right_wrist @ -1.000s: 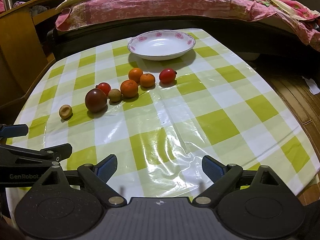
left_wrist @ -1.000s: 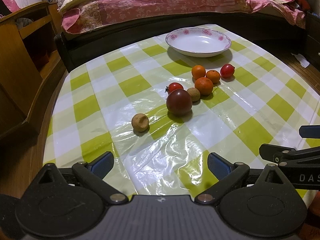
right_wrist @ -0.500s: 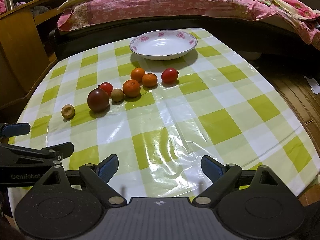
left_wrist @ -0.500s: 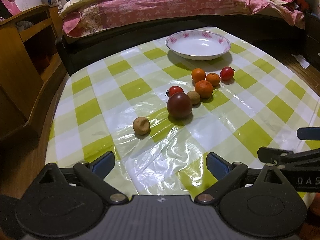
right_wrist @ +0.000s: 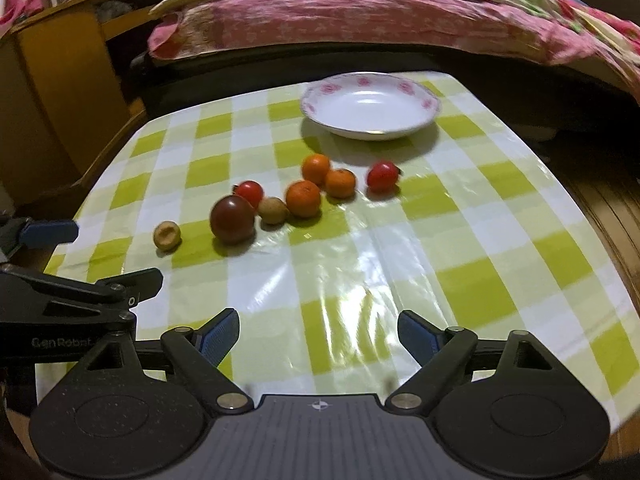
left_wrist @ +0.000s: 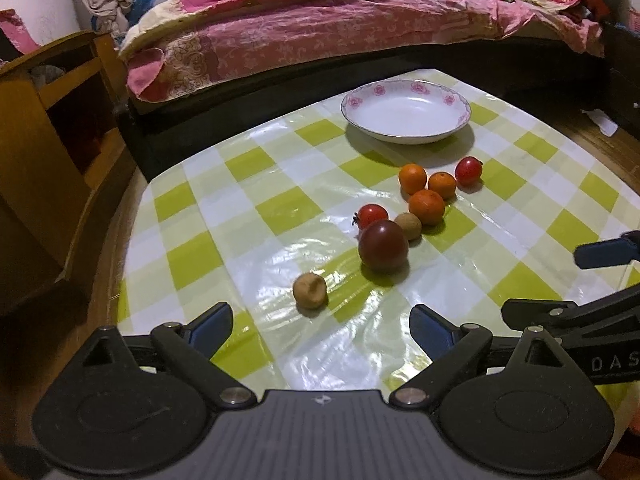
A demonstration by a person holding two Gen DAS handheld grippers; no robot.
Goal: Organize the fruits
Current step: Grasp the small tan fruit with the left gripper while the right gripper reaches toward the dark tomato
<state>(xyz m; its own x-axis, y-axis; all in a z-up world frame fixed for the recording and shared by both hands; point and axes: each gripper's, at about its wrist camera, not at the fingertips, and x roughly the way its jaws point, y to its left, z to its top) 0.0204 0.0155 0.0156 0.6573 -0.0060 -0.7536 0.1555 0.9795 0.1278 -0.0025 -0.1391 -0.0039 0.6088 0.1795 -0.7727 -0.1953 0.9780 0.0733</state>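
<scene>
Several fruits lie on the checked tablecloth (left_wrist: 280,208): a dark purple tomato (left_wrist: 383,245) (right_wrist: 232,219), a brown fruit (left_wrist: 309,290) (right_wrist: 167,234) nearest the left gripper, a second brown fruit (left_wrist: 408,225), three oranges (left_wrist: 426,207) (right_wrist: 303,198), and two red tomatoes (left_wrist: 372,215) (left_wrist: 468,170). A white empty plate (left_wrist: 406,112) (right_wrist: 370,105) with pink flowers stands behind them. My left gripper (left_wrist: 320,326) is open and empty, just short of the brown fruit. My right gripper (right_wrist: 318,334) is open and empty over the tablecloth (right_wrist: 460,220).
A bed (left_wrist: 340,28) with a pink quilt runs behind the table. A wooden cabinet (left_wrist: 44,152) stands to the left. The table's edges drop to a wooden floor (right_wrist: 608,200) on the right.
Both grippers have moved forward toward the fruits. The fruits look larger and nearer; the right wrist view is slightly blurred from motion. Nothing was taken hold of.
</scene>
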